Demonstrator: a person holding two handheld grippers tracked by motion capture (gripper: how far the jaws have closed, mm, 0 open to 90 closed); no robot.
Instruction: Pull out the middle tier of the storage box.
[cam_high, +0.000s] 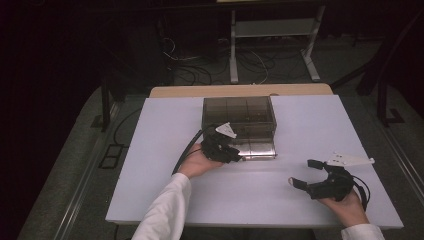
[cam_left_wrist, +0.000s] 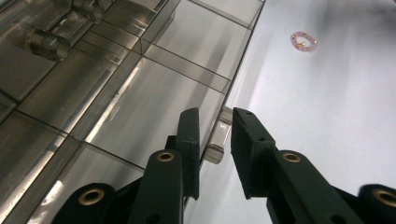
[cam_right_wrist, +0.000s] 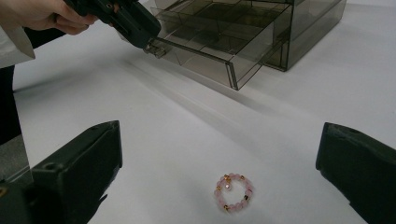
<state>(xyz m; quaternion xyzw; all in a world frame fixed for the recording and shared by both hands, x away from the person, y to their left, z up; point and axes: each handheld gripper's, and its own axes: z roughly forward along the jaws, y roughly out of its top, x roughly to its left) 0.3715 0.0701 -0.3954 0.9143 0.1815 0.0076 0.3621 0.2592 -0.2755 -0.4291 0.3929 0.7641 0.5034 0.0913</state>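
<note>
Drawer box (cam_high: 239, 116): smoked clear plastic organizer, toward the far edge of the table (cam_high: 150, 165), mid-width; lower drawer (cam_right_wrist: 210, 51) drawn out toward the near edge.
Drawer knob (cam_left_wrist: 218, 135): small clear peg on the drawer front, between the jaws of the left gripper (cam_left_wrist: 215, 140), pads close beside it, a gap visible on the right; released.
Bracelet (cam_right_wrist: 232, 192): pink beads with a few gold ones, flat on the table near the right near corner.
Right gripper (cam_right_wrist: 219, 163): jaws spread wide, bracelet ahead between them, untouched.
Handling: the bracelet likely light, limp, apt to roll; pinch across one side of the loop. The drawer rigid, slick, brittle; take by the knob.
</note>
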